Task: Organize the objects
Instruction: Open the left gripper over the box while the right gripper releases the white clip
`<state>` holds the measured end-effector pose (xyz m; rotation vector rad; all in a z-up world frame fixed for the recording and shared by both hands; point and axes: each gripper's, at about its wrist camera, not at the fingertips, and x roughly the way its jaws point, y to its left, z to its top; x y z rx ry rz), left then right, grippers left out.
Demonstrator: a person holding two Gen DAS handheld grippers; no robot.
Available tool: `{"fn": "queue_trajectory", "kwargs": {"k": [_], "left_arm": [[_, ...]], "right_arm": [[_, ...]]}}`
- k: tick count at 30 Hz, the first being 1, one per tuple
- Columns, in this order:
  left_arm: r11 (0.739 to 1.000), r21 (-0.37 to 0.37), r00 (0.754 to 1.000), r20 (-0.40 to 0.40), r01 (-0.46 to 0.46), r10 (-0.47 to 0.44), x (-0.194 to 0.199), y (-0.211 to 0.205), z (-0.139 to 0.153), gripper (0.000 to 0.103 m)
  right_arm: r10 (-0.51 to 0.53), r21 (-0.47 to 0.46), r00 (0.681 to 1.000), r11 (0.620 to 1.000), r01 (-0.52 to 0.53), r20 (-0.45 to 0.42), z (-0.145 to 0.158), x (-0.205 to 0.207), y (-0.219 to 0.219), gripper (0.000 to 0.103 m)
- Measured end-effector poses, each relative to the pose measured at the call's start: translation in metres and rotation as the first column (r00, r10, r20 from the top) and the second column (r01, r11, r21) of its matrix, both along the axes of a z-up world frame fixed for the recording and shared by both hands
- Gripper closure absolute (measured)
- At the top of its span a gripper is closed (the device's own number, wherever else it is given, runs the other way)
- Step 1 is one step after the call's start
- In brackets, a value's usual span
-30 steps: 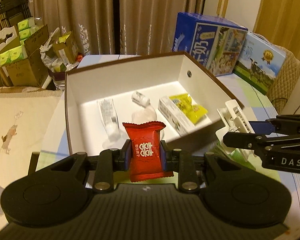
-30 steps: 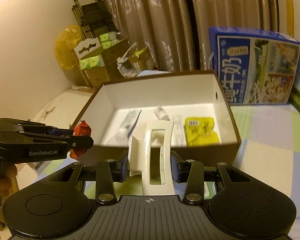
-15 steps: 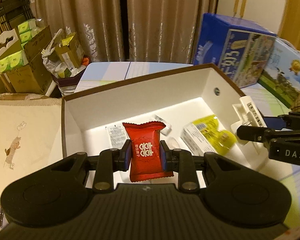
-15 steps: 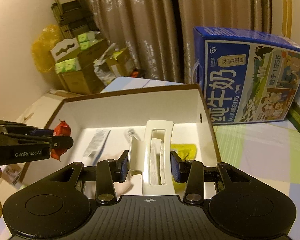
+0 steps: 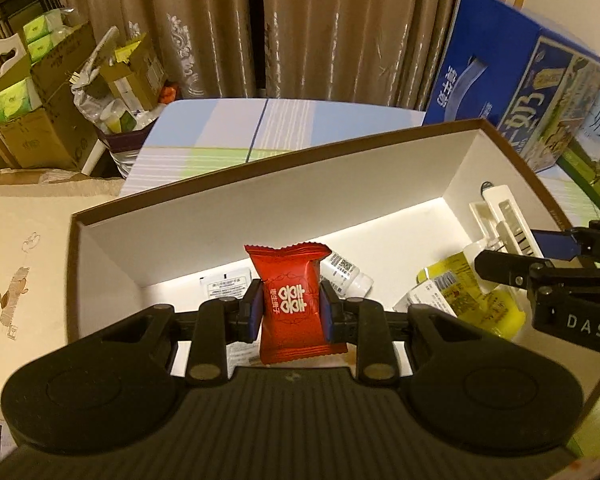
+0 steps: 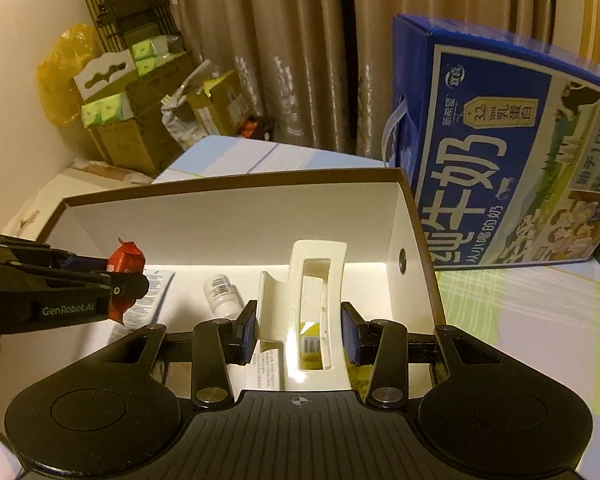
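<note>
Checked tablecloth (image 5: pixel 220 128) carries the white box (image 5: pixel 260 200), brown curtains (image 6: pixel 284 40) behind. Left gripper (image 5: pixel 289 312) pinches a red candy packet (image 5: pixel 290 300); right gripper (image 6: pixel 298 330) clamps a white hair claw (image 6: pixel 312 308). Both have advanced over the box interior since a second ago. Only the right view reveals the blue milk carton's (image 6: pixel 500 152) front.

Both grippers hover side by side: the left gripper (image 5: pixel 288 314) clamped, the right gripper (image 6: pixel 299 334) seemingly slightly parted.

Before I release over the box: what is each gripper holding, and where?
Left gripper: red candy packet, by its side edges. Right gripper: white hair claw clip, across its sides.
</note>
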<state>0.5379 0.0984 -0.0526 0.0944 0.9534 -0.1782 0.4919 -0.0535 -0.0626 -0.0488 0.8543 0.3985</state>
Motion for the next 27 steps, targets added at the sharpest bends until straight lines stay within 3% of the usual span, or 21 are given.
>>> {"fn": "queue_trajectory", "kwargs": {"k": [7, 11, 14, 20, 27], "left_arm": [[1.0, -0.008, 1.0, -0.025, 0.005, -0.005, 0.013, -0.006, -0.013, 0.077], [1.0, -0.011, 1.0, -0.018, 0.008, -0.009, 0.015, -0.006, -0.014, 0.06], [1.0, -0.015, 1.0, -0.019, 0.007, -0.007, 0.014, -0.005, -0.013, 0.056], [1.0, -0.02, 1.0, -0.019, -0.009, 0.008, 0.01, 0.003, -0.01, 0.039], [0.999, -0.044, 1.0, -0.008, 0.004, -0.004, -0.008, 0.008, 0.002, 0.028]], "right_arm": [[0.006, -0.009, 1.0, 1.0, -0.006, -0.007, -0.005, 0.009, 0.004, 0.064], [0.005, -0.004, 1.0, 1.0, -0.005, -0.007, -0.007, 0.013, 0.005, 0.064], [0.0, 0.0, 1.0, 1.0, 0.0, -0.006, -0.007, 0.015, 0.006, 0.064], [-0.023, 0.011, 0.999, 1.0, 0.023, 0.033, -0.002, 0.019, 0.006, 0.063], [-0.025, 0.047, 0.999, 0.999, 0.024, 0.034, 0.009, 0.004, -0.004, 0.056]]}}
